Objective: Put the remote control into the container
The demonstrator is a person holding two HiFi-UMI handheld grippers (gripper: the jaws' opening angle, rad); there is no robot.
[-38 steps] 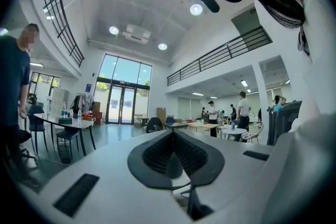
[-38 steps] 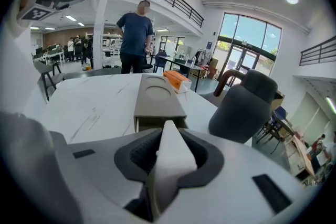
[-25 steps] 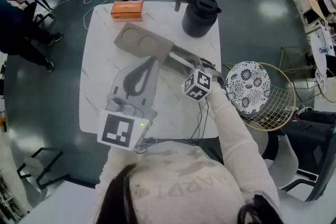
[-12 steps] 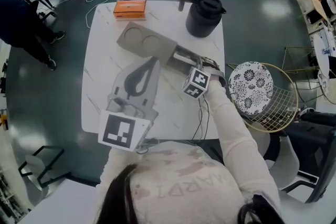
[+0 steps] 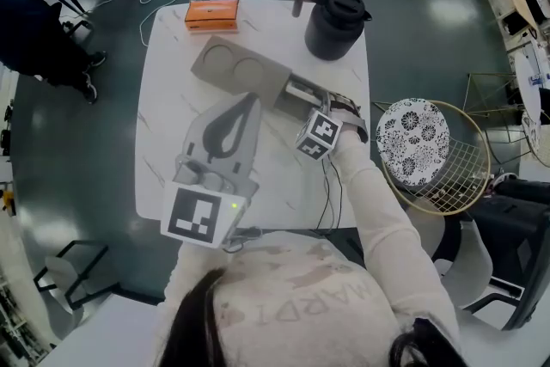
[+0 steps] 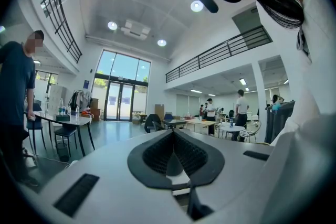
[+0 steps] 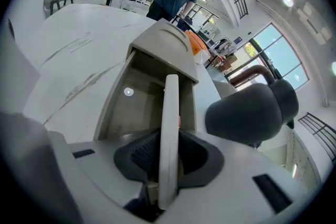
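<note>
Right gripper [image 7: 170,157] clamped on the remote control [image 7: 169,113], right at the container's [image 7: 113,107] open compartment!
The remote stands on edge between the pads, gripped near its lower end, its far end reaching over the open compartment and possibly just inside. Left gripper [image 6: 173,136] hangs apart over the table [image 5: 172,125], jaws together, nothing between them.

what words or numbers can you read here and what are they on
"MARDI", seen upside down and creased, so not certain: on the person's top.
Orange box: print too small to read.
Marker cubes: black and white square patterns only, no words.
Blue wall sign: too blurred to read.
</note>
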